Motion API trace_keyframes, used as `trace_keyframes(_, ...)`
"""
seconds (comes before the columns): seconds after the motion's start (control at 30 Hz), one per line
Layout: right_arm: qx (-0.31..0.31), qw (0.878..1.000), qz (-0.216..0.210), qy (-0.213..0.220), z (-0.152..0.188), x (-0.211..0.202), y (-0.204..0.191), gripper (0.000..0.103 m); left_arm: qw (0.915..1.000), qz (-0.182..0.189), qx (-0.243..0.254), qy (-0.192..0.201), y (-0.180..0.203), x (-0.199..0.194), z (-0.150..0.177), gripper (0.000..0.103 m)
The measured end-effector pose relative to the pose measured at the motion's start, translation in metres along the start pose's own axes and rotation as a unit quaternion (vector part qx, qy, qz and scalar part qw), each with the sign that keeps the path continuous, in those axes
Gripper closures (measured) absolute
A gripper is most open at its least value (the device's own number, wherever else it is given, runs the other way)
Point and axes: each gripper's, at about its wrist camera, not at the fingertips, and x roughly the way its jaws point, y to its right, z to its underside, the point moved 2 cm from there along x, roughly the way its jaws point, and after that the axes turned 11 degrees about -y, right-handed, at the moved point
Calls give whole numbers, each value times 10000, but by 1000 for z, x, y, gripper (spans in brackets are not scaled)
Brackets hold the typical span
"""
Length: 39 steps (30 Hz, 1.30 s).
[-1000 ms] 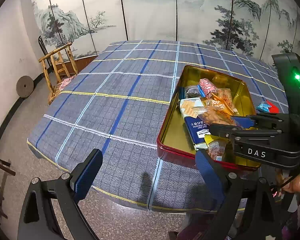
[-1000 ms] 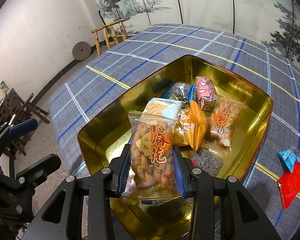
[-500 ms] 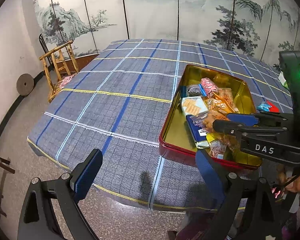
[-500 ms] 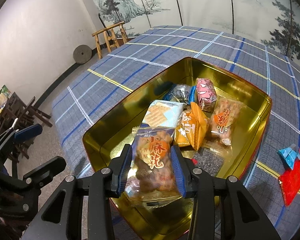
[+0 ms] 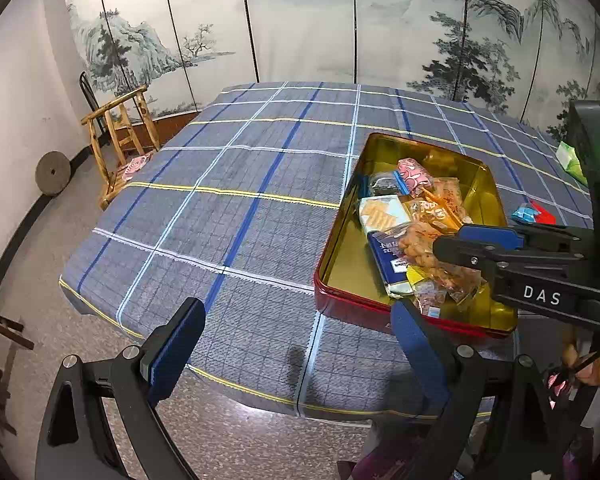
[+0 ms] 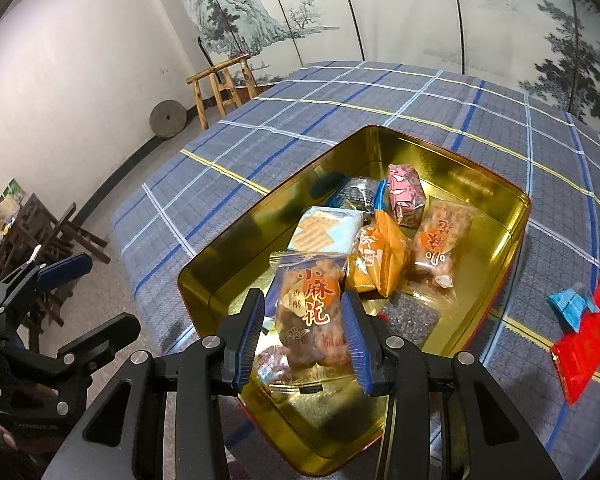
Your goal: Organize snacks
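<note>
Both wrist views look forward, sharing the gold tin [image 5: 496, 204].

twisted-dough snack bag [image 6: 314, 312] lower end hidden behind right tongs [image 6: 305, 332].

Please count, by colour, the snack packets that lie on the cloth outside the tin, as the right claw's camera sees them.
Blue packet: 1
Red packet: 1
Total: 2, both to the right of the tin.
</note>
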Motion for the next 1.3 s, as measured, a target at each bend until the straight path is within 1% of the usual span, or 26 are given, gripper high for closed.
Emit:
trace_keyframes(0.43, 249, 9993, -76, 273, 12, -25, 18, 56, 9999, -102, 133, 26, 16, -8, -2, 11)
trace_keyframes(0.77, 565, 9970, -52, 524, 35, -51, 47, 50, 9993, -188, 313, 61, 30, -12, -6, 11)
trace_keyframes(0.93, 880, 9937, 111, 683, 54, -68, 79, 47, 9988, -224, 433, 63, 41, -13, -9, 10)
trace_keyframes(1.13, 1526, 9841, 393, 823, 82, -86, 139, 44, 9969, -311, 704, 131, 62, -18, -11, 10)
trace_keyframes(1.3, 1905, 9725, 996, 896, 108, -103, 188, 40, 9948, -357, 934, 181, 84, -23, -16, 9)
